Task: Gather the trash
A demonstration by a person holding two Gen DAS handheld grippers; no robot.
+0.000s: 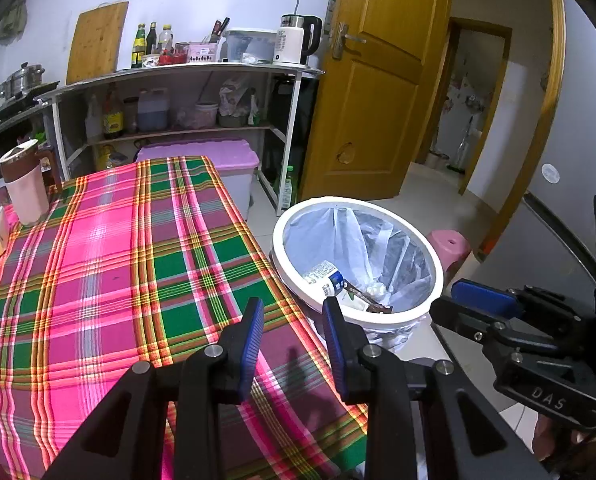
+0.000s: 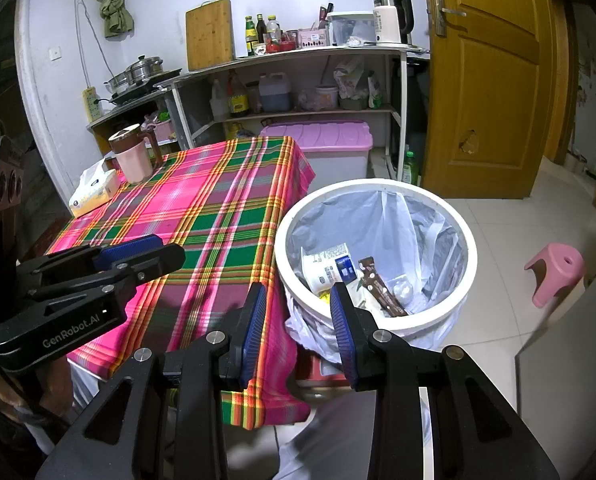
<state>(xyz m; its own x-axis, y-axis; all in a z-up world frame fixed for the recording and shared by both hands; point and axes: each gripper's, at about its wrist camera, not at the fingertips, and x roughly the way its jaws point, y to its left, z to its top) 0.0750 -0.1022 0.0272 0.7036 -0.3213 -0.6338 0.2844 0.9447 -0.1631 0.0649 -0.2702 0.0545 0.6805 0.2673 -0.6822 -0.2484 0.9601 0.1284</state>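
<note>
A white trash bin point(image 1: 282, 236) point(image 2: 467, 236) with a clear liner stands on the floor by the table's right edge. Inside lie a white cup with a blue label point(image 1: 327, 276) point(image 2: 325, 266), a brown wrapper point(image 2: 381, 288) and other scraps. My left gripper point(image 1: 294, 312) is open and empty over the table's near right corner. My right gripper point(image 2: 298, 300) is open and empty, low between the table edge and the bin. Each gripper shows in the other's view: the right one point(image 1: 477, 300), the left one point(image 2: 138, 252).
The table has a pink and green plaid cloth point(image 1: 118, 260) point(image 2: 202, 216). A pink mug with brown lid point(image 1: 24, 184) point(image 2: 132, 156) and a tissue box point(image 2: 94, 192) sit at its far left. A pink stool point(image 2: 555, 272), a pink-lidded storage box point(image 2: 317, 148), shelves and a wooden door point(image 2: 489, 80) stand beyond.
</note>
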